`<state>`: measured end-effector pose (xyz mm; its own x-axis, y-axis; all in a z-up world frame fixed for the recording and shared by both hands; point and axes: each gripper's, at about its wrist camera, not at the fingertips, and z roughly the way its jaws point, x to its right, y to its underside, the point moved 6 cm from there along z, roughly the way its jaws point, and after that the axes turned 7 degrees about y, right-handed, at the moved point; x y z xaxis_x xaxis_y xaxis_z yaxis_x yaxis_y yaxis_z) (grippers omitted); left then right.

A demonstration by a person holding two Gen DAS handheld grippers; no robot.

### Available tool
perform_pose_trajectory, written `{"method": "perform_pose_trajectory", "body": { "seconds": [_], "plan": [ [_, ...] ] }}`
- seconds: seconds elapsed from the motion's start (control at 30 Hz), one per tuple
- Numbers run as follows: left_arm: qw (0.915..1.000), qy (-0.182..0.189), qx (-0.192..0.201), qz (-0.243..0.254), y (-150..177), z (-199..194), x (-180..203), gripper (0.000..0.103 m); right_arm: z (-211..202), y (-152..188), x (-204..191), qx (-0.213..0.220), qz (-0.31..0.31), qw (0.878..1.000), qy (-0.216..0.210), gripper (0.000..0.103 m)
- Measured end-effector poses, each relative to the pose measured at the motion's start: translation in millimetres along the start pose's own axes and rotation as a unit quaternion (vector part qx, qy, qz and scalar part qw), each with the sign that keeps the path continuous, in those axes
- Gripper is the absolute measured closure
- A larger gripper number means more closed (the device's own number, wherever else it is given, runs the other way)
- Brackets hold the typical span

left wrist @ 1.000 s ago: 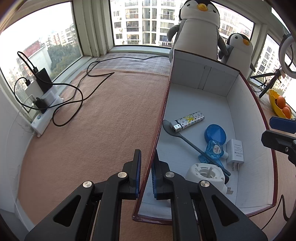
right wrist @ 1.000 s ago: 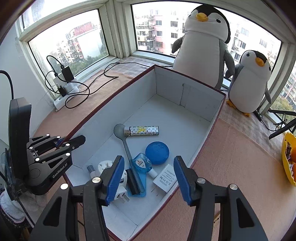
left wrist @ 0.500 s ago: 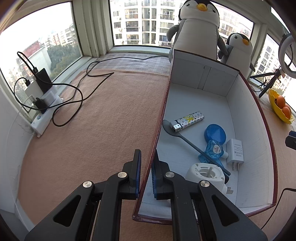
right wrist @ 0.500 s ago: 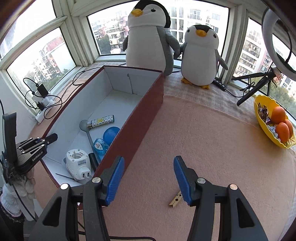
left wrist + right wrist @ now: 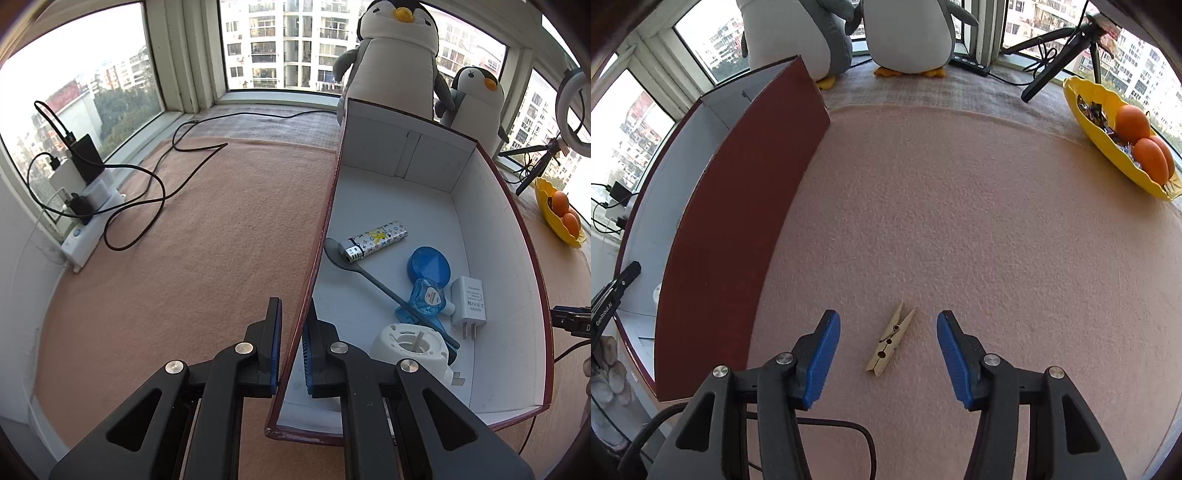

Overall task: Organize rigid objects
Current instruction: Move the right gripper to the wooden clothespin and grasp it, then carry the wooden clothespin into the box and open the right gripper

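Clothespin pickup looks to be the step in hand: the wooden peg lies on the pink mat outside the box, between the blue pads of the right gripper, touching neither. The jaws stand roughly half open, holding nothing. Next, I'd judge, comes a lowering and a squeeze across the peg's narrow sides (it lies slightly slanted, so a small twist may help). The left gripper is clamped on the box's near wall, steadying it; lighter, spoon and charger lie inside.
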<state>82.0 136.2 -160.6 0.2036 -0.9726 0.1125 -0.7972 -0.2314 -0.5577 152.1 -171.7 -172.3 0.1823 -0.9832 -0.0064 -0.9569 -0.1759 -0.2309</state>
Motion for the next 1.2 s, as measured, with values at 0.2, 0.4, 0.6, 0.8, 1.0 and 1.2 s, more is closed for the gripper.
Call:
{"method": "perform_pose_trajectory", "body": {
  "seconds": [0.2, 0.4, 0.6, 0.8, 1.0, 1.2],
  "plan": [
    [1.0000, 0.000, 0.000, 0.000, 0.0, 0.0, 0.0, 0.094, 20.9, 6.4, 3.9, -0.028, 0.010, 1.000, 0.000, 0.059],
    [1.0000, 0.000, 0.000, 0.000, -0.1, 0.0, -0.1, 0.094, 33.4, 12.1, -0.3, -0.046, 0.003, 0.999, 0.005, 0.069],
    [1.0000, 0.001, -0.001, -0.001, 0.4, 0.3, 0.0, 0.094, 34.7, 12.7, -6.8, -0.041, -0.019, 0.999, 0.018, 0.085],
    [1.0000, 0.002, -0.007, -0.002, 2.1, 1.3, -0.9, 0.094, 29.0, 14.5, -4.2, -0.030, -0.018, 0.999, 0.015, 0.092],
    [1.0000, 0.000, -0.009, -0.002, 2.1, 1.7, -0.8, 0.093, 0.1, 10.2, -6.6, 0.016, -0.019, 1.000, 0.009, 0.092],
    [0.9999, -0.001, -0.011, -0.002, 2.1, 1.5, -1.1, 0.092, -47.8, -9.3, -18.0, 0.089, -0.026, 0.996, -0.004, 0.092]
  ]
}}
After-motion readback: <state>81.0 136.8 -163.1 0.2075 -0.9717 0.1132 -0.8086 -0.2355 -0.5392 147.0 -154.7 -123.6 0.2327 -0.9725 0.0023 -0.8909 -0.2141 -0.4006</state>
